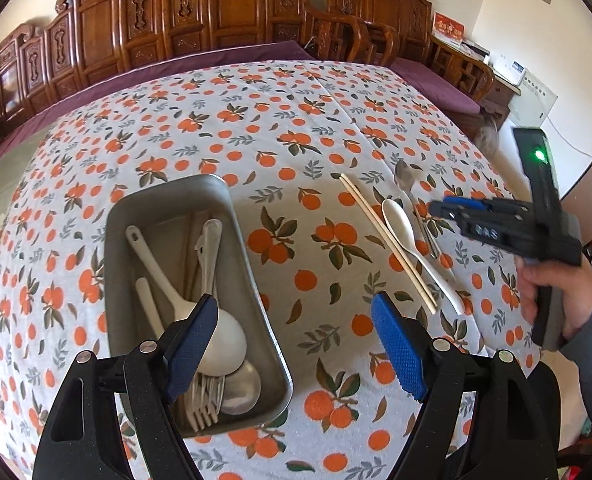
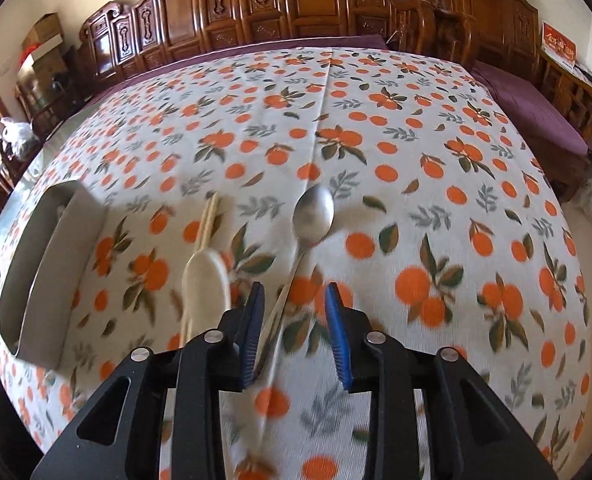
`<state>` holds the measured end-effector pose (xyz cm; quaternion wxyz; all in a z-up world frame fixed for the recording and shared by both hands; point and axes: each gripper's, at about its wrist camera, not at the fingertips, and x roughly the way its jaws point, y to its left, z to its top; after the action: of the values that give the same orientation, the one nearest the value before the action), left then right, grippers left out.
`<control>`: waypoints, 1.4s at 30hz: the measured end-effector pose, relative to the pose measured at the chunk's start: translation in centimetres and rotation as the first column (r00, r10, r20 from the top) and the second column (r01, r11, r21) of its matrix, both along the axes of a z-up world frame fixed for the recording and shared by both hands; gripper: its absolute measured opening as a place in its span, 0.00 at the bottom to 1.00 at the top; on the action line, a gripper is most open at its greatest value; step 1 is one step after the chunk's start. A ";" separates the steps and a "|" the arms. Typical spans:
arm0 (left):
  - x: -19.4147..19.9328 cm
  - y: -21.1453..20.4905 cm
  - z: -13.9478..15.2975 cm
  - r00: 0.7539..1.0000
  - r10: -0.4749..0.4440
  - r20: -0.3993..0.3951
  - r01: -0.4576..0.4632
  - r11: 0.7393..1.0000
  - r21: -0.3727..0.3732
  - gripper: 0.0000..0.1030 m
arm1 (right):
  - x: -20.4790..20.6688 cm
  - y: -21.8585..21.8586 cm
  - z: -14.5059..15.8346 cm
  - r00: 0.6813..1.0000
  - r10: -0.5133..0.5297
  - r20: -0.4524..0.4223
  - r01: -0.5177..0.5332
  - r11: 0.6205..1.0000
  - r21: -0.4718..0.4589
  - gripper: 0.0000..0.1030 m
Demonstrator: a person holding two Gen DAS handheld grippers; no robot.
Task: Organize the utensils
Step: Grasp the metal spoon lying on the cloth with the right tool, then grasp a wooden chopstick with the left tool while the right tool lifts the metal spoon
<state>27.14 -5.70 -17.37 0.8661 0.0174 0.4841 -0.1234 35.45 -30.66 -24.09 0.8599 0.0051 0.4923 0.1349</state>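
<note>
Left to sort: metal spoon (image 2: 314, 216), white plastic spoon (image 1: 406, 236) and a pair of chopsticks (image 1: 388, 242), lying side by side on the orange-print tablecloth (image 2: 396, 152) of the desk, well to the right of the metal tray (image 1: 251, 280). Already in the tray: white spoons, a steel spoon, forks.

Right tongs (image 2: 296, 328): partly spread, pinching nothing, straddling the handle of the metal spoon from above, bowl pointing away. Pads not seen touching the handle.

Left tongs (image 1: 296, 340): spread wide, empty, hanging over the near right edge of the tray.

Handling of the metal spoon, judged from appearance:
- Rigid, light, not fragile.
- Polished and thin, hence slippery between flat pads and prone to swivelling.
- Lies flat on soft cloth; little clearance under the handle.

Recommended hold: across the handle near its middle, close to the balance point, pads square to the narrow edges. Avoid the bowl: curved, likely to squirt out.

White plastic spoon lies close alongside; risk of nudging it on closing.
</note>
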 end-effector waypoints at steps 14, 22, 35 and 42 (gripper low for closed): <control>2.2 -1.9 -0.9 0.999 -0.029 -0.014 0.029 1.000 0.006 0.73 | 6.6 -0.1 -1.9 1.000 0.017 -0.019 -0.016 0.999 0.051 0.40; 2.6 -2.7 -1.3 0.999 -0.037 -0.027 0.038 0.999 0.015 0.73 | 6.9 0.7 -1.9 0.999 0.049 -0.018 -0.048 0.999 0.020 0.27; 2.6 -5.6 -2.0 0.997 -0.071 -0.039 0.073 0.997 0.039 0.73 | 3.2 -2.5 -0.1 0.999 0.043 -0.010 -0.042 0.994 0.099 0.02; 3.1 -7.8 -4.0 0.993 -0.083 -0.085 0.086 0.996 0.031 0.73 | 0.9 -5.3 1.2 1.000 0.024 0.005 -0.024 0.993 0.115 0.02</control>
<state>30.25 -13.54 -21.39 0.8387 0.0476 0.5208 -0.1519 36.32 -36.00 -22.88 0.8575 0.0483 0.4821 0.1733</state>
